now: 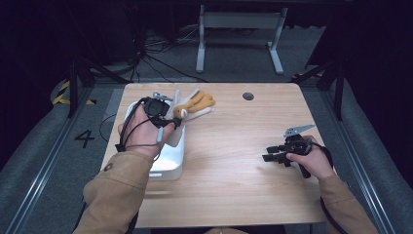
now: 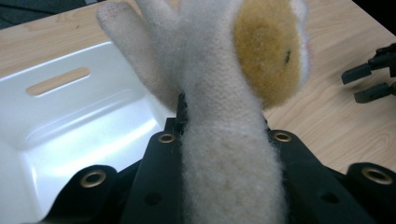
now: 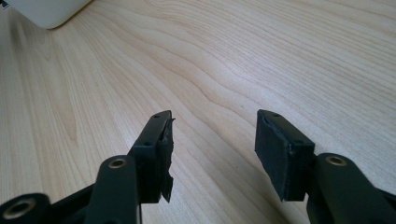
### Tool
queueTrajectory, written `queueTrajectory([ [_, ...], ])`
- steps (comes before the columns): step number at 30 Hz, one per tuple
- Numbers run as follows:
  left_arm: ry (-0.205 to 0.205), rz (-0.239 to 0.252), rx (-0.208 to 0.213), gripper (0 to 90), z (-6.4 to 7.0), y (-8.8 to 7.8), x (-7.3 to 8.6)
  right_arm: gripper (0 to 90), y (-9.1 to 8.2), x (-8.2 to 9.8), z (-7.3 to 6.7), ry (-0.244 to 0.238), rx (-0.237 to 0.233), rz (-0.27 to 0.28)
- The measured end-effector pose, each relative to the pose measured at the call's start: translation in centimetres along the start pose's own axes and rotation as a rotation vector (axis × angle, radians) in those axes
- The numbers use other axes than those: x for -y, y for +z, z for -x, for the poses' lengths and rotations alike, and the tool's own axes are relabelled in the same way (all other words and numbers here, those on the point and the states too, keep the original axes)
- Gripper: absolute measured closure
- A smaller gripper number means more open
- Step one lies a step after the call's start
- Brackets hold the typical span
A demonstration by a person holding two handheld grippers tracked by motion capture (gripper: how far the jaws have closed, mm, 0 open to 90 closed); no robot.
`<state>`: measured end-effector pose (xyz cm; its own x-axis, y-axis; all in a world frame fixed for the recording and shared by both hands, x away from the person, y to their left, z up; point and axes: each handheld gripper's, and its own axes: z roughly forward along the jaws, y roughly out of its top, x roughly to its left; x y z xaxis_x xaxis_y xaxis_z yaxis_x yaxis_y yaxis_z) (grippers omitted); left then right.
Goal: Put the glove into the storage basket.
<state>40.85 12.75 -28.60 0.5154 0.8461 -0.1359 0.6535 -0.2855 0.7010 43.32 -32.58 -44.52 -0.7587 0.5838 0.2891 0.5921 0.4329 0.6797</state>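
The left tongs (image 2: 224, 140) are clamped on a plush rabbit toy (image 2: 219, 84), holding it in the air over the far rim of the white tub (image 2: 70, 121). The right tongs (image 3: 212, 144) stand apart with nothing between them, low over the bare bench (image 1: 229, 146), well away from the toy.

Bare table (image 1: 234, 161) lies open centre and right; the white bin (image 1: 170, 163) blocks the near left.
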Motion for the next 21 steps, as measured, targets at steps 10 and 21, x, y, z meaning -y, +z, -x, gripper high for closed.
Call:
queueTrajectory([
  [10, -0.090, -0.033, -0.073, 75.9, -2.6, -0.5, 0.0, 46.9, -0.4, 0.5, 0.1, 0.016, 0.001, 0.006],
  [21, -0.207, -0.055, -0.121, 75.9, -4.6, -0.3, 0.6, 46.6, -0.1, 0.5, 0.0, 0.013, 0.000, -0.001],
])
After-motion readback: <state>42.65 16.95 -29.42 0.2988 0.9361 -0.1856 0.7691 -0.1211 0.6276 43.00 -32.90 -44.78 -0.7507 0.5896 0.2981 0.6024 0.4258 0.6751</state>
